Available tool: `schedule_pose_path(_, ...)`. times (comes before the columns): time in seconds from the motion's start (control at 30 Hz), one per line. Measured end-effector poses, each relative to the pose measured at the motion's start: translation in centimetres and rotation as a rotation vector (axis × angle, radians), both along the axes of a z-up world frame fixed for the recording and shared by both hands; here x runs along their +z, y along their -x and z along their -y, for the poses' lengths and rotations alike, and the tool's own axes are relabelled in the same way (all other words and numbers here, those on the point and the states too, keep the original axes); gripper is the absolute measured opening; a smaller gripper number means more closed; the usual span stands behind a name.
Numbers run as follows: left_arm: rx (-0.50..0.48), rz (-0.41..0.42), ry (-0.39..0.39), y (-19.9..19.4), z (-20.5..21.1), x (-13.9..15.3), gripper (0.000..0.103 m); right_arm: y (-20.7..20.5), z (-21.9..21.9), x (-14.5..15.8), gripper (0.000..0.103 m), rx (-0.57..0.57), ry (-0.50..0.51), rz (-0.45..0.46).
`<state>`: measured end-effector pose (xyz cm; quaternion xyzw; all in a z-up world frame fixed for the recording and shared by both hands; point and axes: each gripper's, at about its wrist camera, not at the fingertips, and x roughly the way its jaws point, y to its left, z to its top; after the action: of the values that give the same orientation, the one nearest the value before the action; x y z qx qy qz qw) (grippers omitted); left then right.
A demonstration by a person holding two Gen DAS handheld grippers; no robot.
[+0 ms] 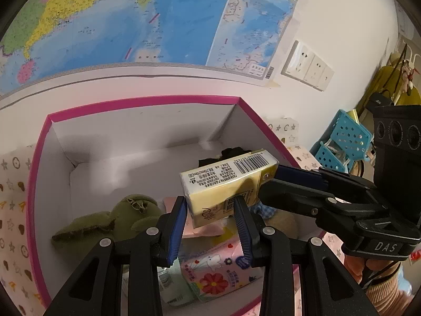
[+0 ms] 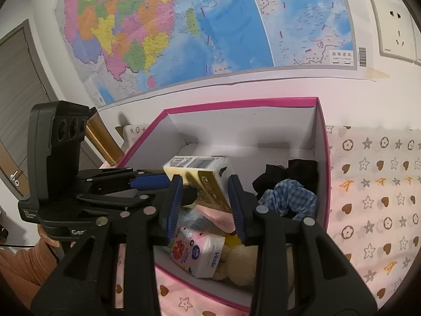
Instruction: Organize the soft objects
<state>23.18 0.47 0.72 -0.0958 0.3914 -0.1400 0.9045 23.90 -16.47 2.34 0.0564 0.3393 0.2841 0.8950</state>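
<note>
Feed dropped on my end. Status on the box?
Both grippers, left and right, shut on yellow tissue pack, held above pink box. Nothing in the way.

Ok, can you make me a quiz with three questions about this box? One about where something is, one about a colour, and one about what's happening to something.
1. Where is the green plush toy?
A. pinned on the wall map
B. inside the box
C. in the blue basket

2. What colour is the box's rim?
A. pink
B. green
C. black

3. What is happening to the yellow tissue pack?
A. it lies flat on the box floor
B. both grippers hold it up over the box
C. it lies on the patterned cloth outside the box

Answers:
1 B, the toy lies on the white floor of the box.
2 A, a bright pink edge runs all round the top.
3 B, the left gripper and the right gripper each clamp it, above the other things in the box.
</note>
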Motion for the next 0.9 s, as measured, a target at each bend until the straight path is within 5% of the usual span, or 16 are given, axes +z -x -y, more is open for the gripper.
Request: schedule_pose_path(0.9,0.018,-0.045,-0.008,-2.2,-0.3,-0.4,0.036,-1.5,-0.3,0.1,0.039,0.000,0.013,-0.014)
